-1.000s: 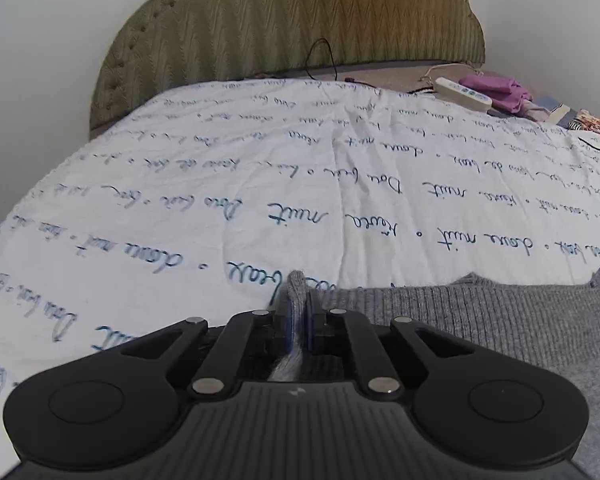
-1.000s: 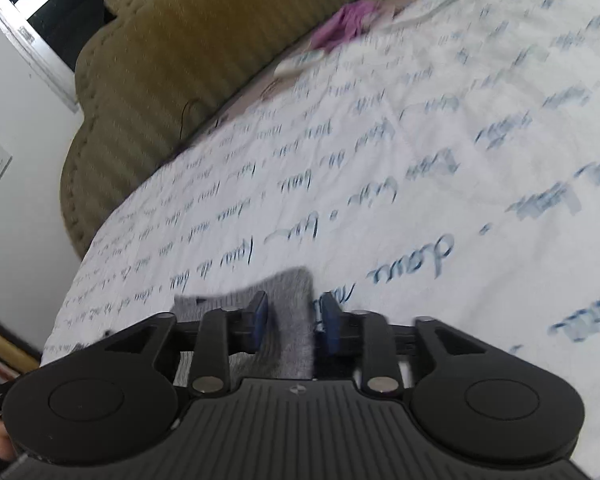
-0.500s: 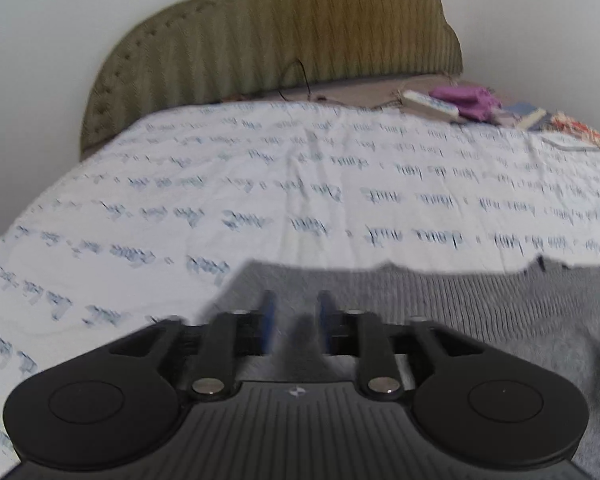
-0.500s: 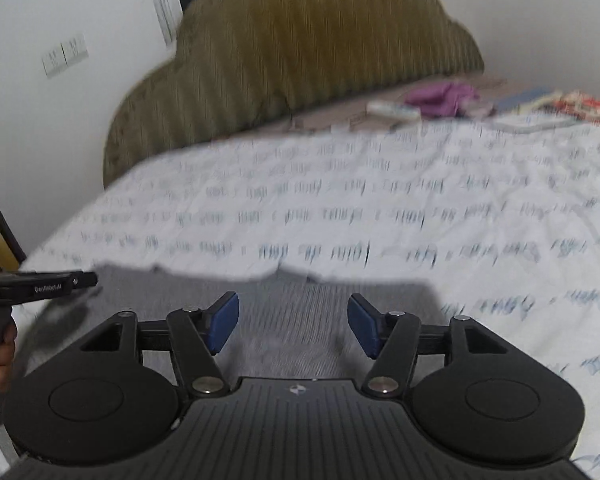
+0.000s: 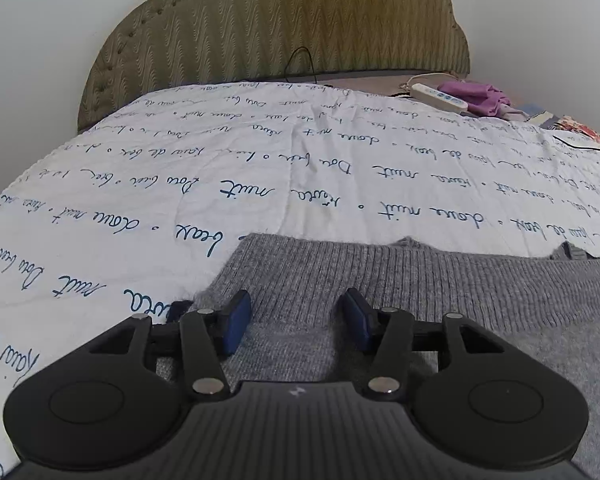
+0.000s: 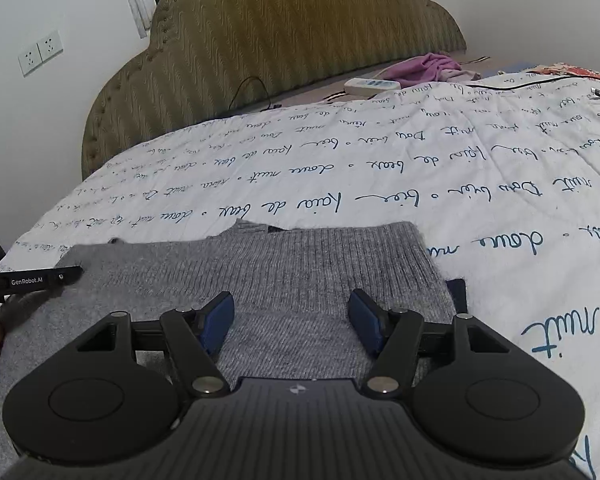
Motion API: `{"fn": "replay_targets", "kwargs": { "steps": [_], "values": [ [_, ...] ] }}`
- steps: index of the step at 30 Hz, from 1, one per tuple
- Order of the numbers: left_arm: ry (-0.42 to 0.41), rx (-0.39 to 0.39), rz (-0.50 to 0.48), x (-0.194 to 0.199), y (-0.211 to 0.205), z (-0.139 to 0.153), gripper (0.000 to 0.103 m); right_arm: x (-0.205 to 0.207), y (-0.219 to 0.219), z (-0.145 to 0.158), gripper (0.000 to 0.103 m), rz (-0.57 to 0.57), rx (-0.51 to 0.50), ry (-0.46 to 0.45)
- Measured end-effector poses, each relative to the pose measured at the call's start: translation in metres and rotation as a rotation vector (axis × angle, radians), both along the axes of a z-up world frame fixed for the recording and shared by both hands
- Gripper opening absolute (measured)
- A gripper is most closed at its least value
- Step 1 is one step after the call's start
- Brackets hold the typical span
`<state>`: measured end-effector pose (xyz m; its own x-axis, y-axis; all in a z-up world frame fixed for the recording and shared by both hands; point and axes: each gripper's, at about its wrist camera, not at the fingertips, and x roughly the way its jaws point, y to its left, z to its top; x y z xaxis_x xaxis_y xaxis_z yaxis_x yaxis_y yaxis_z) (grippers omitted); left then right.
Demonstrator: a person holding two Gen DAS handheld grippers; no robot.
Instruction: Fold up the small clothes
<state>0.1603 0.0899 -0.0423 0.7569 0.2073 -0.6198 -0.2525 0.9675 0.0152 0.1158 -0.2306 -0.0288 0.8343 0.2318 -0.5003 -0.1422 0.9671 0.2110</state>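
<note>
A grey knitted sweater (image 5: 380,280) lies flat on the white bedspread with blue script (image 5: 220,180), its ribbed edge toward the headboard. My left gripper (image 5: 296,312) hovers over the sweater's left part; its jaws are opening, and the blue pads stand apart with only flat knit beneath them. In the right wrist view the same sweater (image 6: 280,272) spreads below my right gripper (image 6: 292,312), whose jaws stand wide and grip nothing. The left gripper's black finger (image 6: 40,278) shows at that view's left edge, over the sweater. A dark blue scrap (image 6: 458,292) peeks out at the sweater's right edge.
An olive padded headboard (image 5: 280,28) closes the far end. A white power strip (image 5: 440,96) and a purple cloth (image 5: 476,96) lie at the far right, with a black cable (image 6: 532,84) and patterned fabric (image 5: 580,136) nearby. Wall sockets (image 6: 40,56) sit on the left wall.
Both grippers let go of the sweater and opened; the pinched-up fold dropped flat. Both drew back, so more of the sweater shows. The right gripper rolled level from a tilt.
</note>
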Motion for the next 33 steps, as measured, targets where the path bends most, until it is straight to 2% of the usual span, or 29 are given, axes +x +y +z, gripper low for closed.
{"fn": "replay_targets", "kwargs": {
  "steps": [2, 4, 6, 8, 10, 13, 15, 19, 21, 23, 25, 26, 28, 29, 30, 32, 33],
  "values": [
    [-0.012, 0.008, 0.026, -0.017, 0.000, 0.012, 0.051, -0.005, -0.001, 0.005, 0.065, -0.023, -0.005, -0.002],
    [-0.057, -0.005, 0.037, -0.050, 0.001, 0.030, 0.051, -0.023, -0.005, 0.017, 0.067, -0.085, -0.010, -0.013],
    [-0.147, -0.083, -0.002, -0.090, 0.000, 0.045, 0.052, -0.052, -0.010, 0.028, 0.071, -0.080, 0.048, -0.063],
    [-0.190, -0.129, -0.084, -0.118, -0.011, 0.049, 0.052, -0.074, -0.008, 0.033, 0.079, -0.022, 0.079, -0.099],
    [-0.165, -0.114, -0.150, -0.126, -0.028, 0.039, 0.052, -0.080, 0.002, 0.028, 0.082, 0.004, 0.041, -0.083],
    [-0.034, -0.089, -0.150, -0.112, -0.045, 0.005, 0.053, -0.073, 0.014, 0.008, 0.080, 0.004, -0.084, -0.023],
    [-0.080, 0.002, -0.180, -0.113, -0.054, -0.006, 0.058, -0.075, 0.018, -0.003, 0.081, 0.032, -0.174, -0.070],
    [-0.073, 0.001, -0.168, -0.107, -0.053, -0.006, 0.061, -0.070, 0.020, -0.004, 0.090, 0.055, -0.167, -0.059],
    [-0.084, -0.016, -0.138, -0.115, -0.050, 0.003, 0.061, -0.072, 0.027, -0.001, 0.090, 0.053, -0.205, -0.051],
    [-0.113, -0.072, -0.112, -0.140, -0.044, 0.015, 0.061, -0.087, 0.034, 0.009, 0.090, 0.009, -0.237, -0.047],
    [-0.121, -0.141, -0.109, -0.167, -0.037, 0.021, 0.061, -0.113, 0.036, 0.020, 0.091, 0.010, -0.201, -0.078],
    [-0.094, -0.164, -0.117, -0.176, -0.035, 0.017, 0.061, -0.124, 0.035, 0.020, 0.094, 0.029, -0.185, -0.093],
    [-0.003, -0.158, -0.128, -0.181, -0.034, 0.000, 0.061, -0.135, 0.036, 0.009, 0.097, 0.039, -0.230, -0.050],
    [-0.028, -0.133, -0.152, -0.185, -0.034, -0.004, 0.061, -0.133, 0.035, -0.003, 0.095, 0.040, -0.280, 0.013],
    [-0.029, -0.115, -0.170, -0.184, -0.034, -0.007, 0.063, -0.134, 0.031, -0.016, 0.095, 0.054, -0.292, 0.024],
    [-0.008, -0.102, -0.170, -0.176, -0.034, -0.004, 0.063, -0.131, 0.020, -0.009, 0.094, 0.051, -0.209, 0.034],
    [0.008, -0.108, -0.162, -0.173, -0.034, -0.001, 0.063, -0.129, 0.021, -0.006, 0.093, 0.047, -0.218, 0.051]
  ]
}}
